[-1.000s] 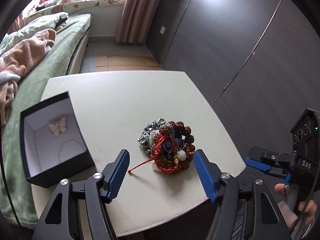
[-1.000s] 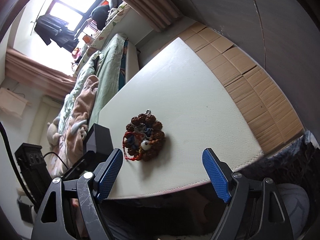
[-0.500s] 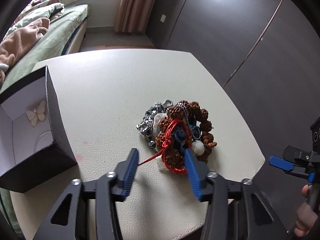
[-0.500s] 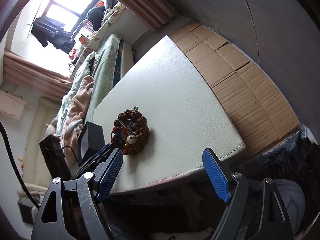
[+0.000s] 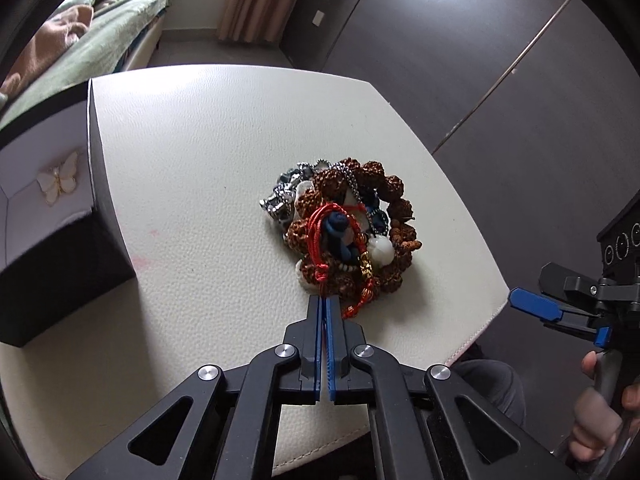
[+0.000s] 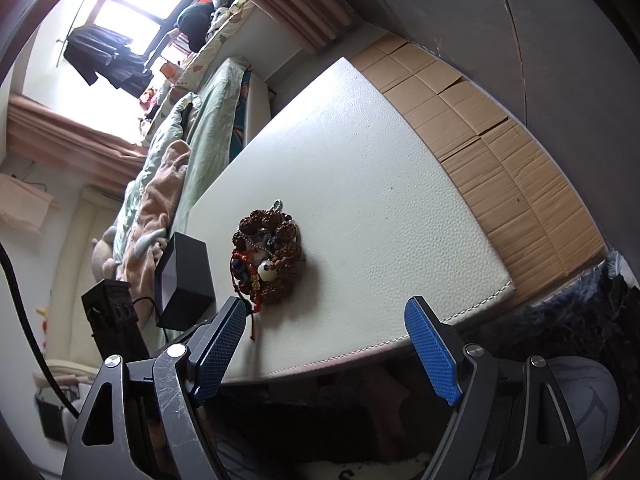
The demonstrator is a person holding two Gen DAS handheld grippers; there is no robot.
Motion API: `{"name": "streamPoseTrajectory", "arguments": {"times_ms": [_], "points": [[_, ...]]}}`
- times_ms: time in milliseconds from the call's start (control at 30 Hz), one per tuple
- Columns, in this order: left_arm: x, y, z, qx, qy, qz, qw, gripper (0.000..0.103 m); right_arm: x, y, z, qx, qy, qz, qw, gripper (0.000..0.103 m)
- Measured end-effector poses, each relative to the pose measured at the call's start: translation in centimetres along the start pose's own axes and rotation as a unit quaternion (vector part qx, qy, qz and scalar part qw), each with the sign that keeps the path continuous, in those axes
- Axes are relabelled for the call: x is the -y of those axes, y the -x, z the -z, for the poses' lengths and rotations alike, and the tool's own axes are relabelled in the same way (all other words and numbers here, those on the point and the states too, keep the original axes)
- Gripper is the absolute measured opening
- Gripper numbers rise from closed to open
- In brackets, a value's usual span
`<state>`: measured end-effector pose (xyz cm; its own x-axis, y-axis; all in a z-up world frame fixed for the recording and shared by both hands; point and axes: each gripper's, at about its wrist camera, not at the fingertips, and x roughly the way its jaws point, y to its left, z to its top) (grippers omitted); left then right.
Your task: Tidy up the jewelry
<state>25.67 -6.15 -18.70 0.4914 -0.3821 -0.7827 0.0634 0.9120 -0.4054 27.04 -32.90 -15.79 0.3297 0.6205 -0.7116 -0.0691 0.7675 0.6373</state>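
Note:
A tangled pile of jewelry lies on the white table: brown seed beads, a silver chain, a white bead, a blue charm and a red cord bracelet. My left gripper sits at the pile's near edge, shut on the red cord's tail below its knot. An open black box at the left holds a butterfly pendant. In the right wrist view the pile lies beside the box. My right gripper stands open with nothing in it at the table's near edge.
A bed with green bedding runs along the far left. Dark wardrobe doors stand to the right. Flattened cardboard covers the floor beside the table. A person's hand grips the right gripper's handle off the table's right corner.
My left gripper came down onto the near side of the pile and its jaws went from wide open to shut on the red cord. The right gripper stayed open, its view shifting slightly.

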Motion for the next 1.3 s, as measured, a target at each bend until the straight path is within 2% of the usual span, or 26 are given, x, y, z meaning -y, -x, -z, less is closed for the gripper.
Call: {"name": "streamPoseTrajectory", "arguments": {"times_ms": [200, 633, 833, 1033, 1300], "points": [[0.0, 1.1, 0.2, 0.016, 0.007, 0.009, 0.9998, 0.000, -0.3, -0.3, 0.2, -0.005, 0.003, 0.004, 1.000, 0.082], [0.6, 7.9, -2.3, 0.093, 0.001, 0.021, 0.9955, 0.000, -2.0, -1.5, 0.4, -0.014, 0.018, -0.001, 1.000, 0.082], [-0.1, 10.5, -3.2, 0.121, 0.009, 0.015, 0.9925, 0.000, -3.4, -2.2, 0.0, -0.018, 0.028, -0.003, 0.999, 0.082], [-1.9, 12.4, -3.5, 0.137, 0.026, 0.003, 0.9902, 0.000, -4.9, -3.0, -2.0, -0.009, 0.051, 0.007, 0.999, 0.081], [-4.8, 13.9, -3.6, 0.149, 0.050, -0.009, 0.9875, 0.000, -5.8, -6.9, -4.5, -0.037, 0.089, 0.040, 0.995, 0.076]]}}
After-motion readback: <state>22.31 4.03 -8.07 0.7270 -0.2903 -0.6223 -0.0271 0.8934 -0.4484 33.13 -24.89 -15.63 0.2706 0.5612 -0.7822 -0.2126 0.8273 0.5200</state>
